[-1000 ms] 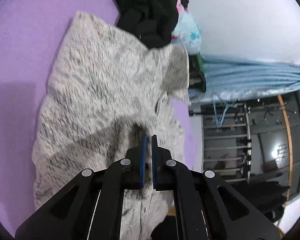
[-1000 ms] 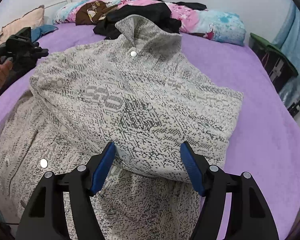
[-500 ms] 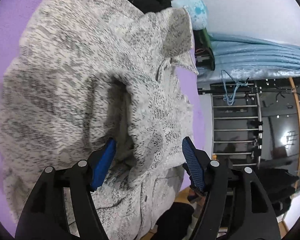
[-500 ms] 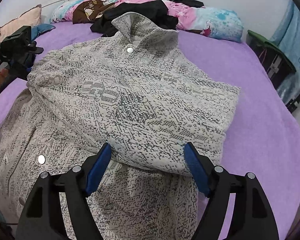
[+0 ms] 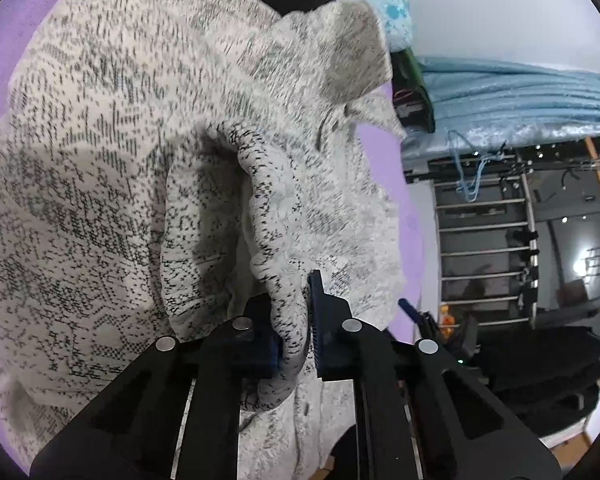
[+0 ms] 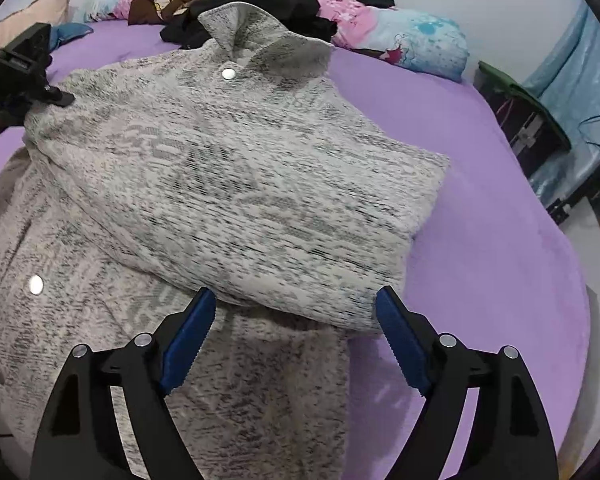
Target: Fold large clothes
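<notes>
A large grey-and-white speckled knit jacket (image 6: 240, 184) with snap buttons and a raised collar lies on the purple bed, its upper half folded over the lower part. In the left wrist view a raised ridge of that jacket (image 5: 268, 208) runs straight into my left gripper (image 5: 294, 328), which is shut on it with both blue pads pressing the cloth. The same left gripper (image 6: 20, 68) shows at the jacket's left shoulder in the right wrist view. My right gripper (image 6: 296, 300) hovers over the folded edge near me, its jaws opening and pressing on nothing.
The purple bedsheet (image 6: 480, 240) is bare to the right of the jacket. Black clothes (image 6: 260, 4) and cartoon-print pillows (image 6: 412, 36) lie behind the collar. A dark crate (image 6: 528, 120) and a blue curtain (image 5: 520, 92) stand beyond the bed's right edge.
My left gripper moved in over the jacket, opened around a raised ridge of cloth and closed on it. The right gripper's jaws spread wider and stayed in place.
</notes>
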Tool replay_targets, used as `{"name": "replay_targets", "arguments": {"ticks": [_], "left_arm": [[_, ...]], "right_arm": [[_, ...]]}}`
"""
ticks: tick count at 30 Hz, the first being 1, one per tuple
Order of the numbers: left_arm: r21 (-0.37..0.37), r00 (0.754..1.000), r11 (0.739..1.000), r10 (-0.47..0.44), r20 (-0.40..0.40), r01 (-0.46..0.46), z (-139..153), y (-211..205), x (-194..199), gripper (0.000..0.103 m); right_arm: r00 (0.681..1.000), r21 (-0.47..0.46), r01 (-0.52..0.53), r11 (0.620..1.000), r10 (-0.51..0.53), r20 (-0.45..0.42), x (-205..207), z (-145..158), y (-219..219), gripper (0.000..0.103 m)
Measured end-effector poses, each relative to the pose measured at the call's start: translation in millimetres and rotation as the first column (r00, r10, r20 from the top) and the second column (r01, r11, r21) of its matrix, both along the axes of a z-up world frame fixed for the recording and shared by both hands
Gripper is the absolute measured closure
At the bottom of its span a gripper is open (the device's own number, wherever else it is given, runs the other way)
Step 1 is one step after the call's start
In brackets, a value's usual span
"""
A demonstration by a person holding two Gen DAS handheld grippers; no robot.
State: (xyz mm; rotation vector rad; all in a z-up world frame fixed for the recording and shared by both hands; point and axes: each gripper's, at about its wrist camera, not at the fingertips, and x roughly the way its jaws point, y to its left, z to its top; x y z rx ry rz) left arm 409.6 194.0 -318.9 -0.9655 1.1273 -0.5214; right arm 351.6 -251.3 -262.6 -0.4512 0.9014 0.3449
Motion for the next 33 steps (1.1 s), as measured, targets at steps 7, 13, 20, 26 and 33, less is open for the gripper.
{"name": "replay_targets", "arguments": {"ticks": [7, 13, 20, 26, 33], "left_arm": [[-0.066, 0.992, 0.994, 0.098, 0.085, -0.093, 27.2, 35.8, -4.5, 0.095], [-0.004, 0.994, 0.994, 0.107, 0.038, -0.107, 15.3, 49.1, -4.1, 0.094], [0.086, 0.995, 0.992, 0.093, -0.027, -0.090, 14.8, 44.8, -4.7, 0.018], [0.184, 0.995, 0.980, 0.089, -0.047, -0.079, 25.1, 48.9, -14.7, 0.011], [0.159, 0.995, 0.982, 0.102, -0.016, -0.099, 36.5, 52.1, -27.6, 0.011]], "right_arm": [[0.996, 0.016, 0.087, 0.996, -0.088, 0.014, 13.0, -3.4, -29.8, 0.021], [0.998, -0.011, 0.054, 0.998, -0.054, 0.011, 19.1, -13.6, -20.3, 0.024], [0.998, 0.060, 0.039, 0.997, -0.035, -0.061, 36.9, -28.6, -22.7, 0.039], [0.991, 0.198, 0.065, 0.978, -0.039, -0.131, 46.2, -29.6, -28.7, 0.058], [0.989, 0.287, 0.120, 0.951, -0.088, -0.122, 39.4, -14.9, -41.3, 0.076]]}}
